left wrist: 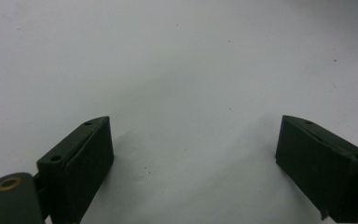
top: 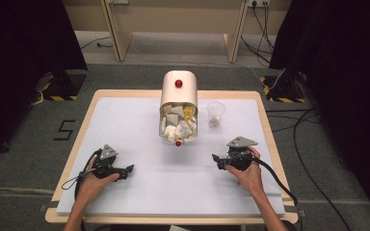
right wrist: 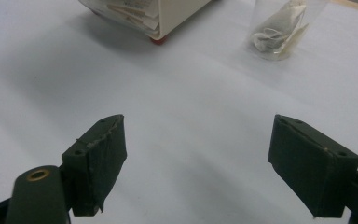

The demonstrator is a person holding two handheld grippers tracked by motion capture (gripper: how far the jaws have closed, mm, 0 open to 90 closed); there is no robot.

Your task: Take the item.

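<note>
A cream container [top: 178,91] with a red knob on top stands at the back middle of the white table surface [top: 139,139]; its clear front shows several white and yellow sachets [top: 178,126]. To its right stands a clear plastic cup [top: 216,114] with a sachet inside, seen up close as the cup [right wrist: 282,28] in the right gripper view beside the container's corner [right wrist: 168,14]. My left gripper [top: 130,168] rests low at the front left, open and empty, jaws wide over bare white surface [left wrist: 191,140]. My right gripper [top: 215,160] sits at the front right, open and empty [right wrist: 198,154].
The white surface lies on a wooden table [top: 265,115]. Black cables [top: 303,154] trail on the grey floor to the right. Wooden legs [top: 118,33] stand behind the table, with dark curtains at both sides.
</note>
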